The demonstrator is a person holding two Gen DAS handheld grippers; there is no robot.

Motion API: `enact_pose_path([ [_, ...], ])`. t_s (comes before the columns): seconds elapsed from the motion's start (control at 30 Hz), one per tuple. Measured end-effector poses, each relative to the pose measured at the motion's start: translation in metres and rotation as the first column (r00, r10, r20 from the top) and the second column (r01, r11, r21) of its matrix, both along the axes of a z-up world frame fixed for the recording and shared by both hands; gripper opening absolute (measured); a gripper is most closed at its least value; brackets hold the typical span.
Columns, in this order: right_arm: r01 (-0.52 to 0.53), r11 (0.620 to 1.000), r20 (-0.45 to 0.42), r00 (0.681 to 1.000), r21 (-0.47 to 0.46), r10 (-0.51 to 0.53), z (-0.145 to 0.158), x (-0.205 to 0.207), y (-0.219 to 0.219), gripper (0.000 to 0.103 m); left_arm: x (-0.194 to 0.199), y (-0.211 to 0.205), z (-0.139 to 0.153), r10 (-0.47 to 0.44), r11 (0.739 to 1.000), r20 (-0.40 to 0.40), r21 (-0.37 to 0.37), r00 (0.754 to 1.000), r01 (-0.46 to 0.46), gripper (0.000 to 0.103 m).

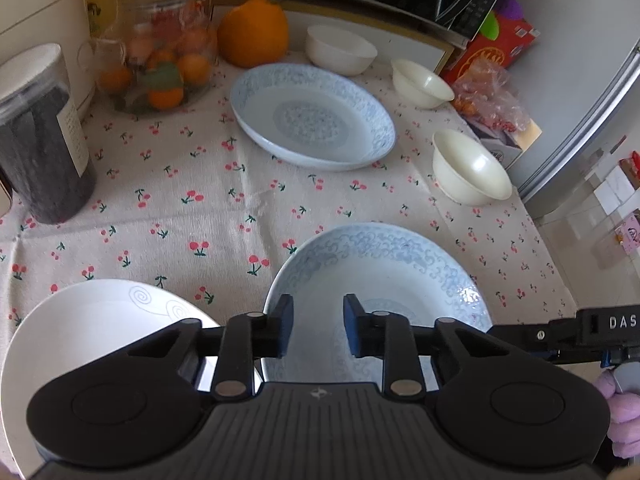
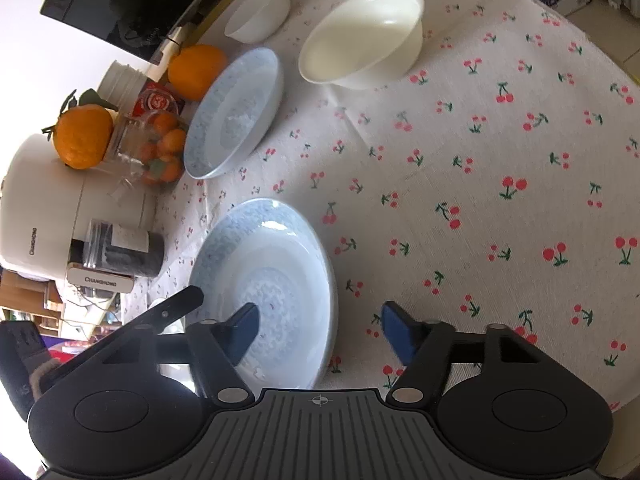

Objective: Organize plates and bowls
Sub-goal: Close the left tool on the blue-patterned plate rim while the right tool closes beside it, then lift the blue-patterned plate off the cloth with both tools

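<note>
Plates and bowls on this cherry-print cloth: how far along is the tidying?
Done: nothing stacked yet; the cream bowls, far blue-patterned plate and white swirl-marked plate lie singly. In hand: the left gripper and right gripper, both open, hover at the near blue-patterned plate, the right straddling its rim. Left: all the gathering.

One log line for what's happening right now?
left tongs: open over near blue plate | right tongs: open astride its rim | nothing gripped
</note>
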State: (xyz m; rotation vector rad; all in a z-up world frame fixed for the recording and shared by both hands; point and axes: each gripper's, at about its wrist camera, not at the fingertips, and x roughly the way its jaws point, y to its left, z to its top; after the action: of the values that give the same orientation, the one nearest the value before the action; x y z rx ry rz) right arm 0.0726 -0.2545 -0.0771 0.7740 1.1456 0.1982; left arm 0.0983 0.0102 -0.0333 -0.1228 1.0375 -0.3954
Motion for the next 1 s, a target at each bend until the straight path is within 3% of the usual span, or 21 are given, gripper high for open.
enact_pose_path([
  [0.23, -0.027, 1.000, -0.037, 0.999, -0.016, 0.026, -0.009, -0.001, 0.006, 0.033, 0.004, -0.002, -0.008, 0.001, 1.000, -0.027, 0.027, 1.000, 0.000, 0.013],
  [0.5, -0.092, 0.994, -0.036, 0.995, -0.052, 0.091, -0.011, 0.002, 0.023, 0.015, 0.003, -0.007, -0.011, -0.025, 0.998, -0.031, 0.049, 0.999, 0.026, 0.007],
  [0.7, -0.103, 0.989, -0.003, 0.995, -0.107, 0.103, -0.004, 0.006, 0.027, 0.012, 0.000, -0.011, -0.010, -0.059, 0.998, -0.029, 0.005, 0.998, 0.059, 0.002],
  [0.8, -0.088, 0.989, 0.034, 0.995, -0.117, 0.093, 0.004, 0.012, 0.026, 0.012, -0.003, -0.017, -0.004, -0.071, 0.997, 0.010, 0.035, 0.997, 0.071, 0.002],
  [1.0, -0.068, 0.988, 0.037, 0.997, -0.137, 0.074, 0.004, 0.024, 0.024, 0.009, 0.004, -0.001, -0.002, -0.015, 0.999, 0.028, 0.038, 0.999, 0.014, 0.008],
])
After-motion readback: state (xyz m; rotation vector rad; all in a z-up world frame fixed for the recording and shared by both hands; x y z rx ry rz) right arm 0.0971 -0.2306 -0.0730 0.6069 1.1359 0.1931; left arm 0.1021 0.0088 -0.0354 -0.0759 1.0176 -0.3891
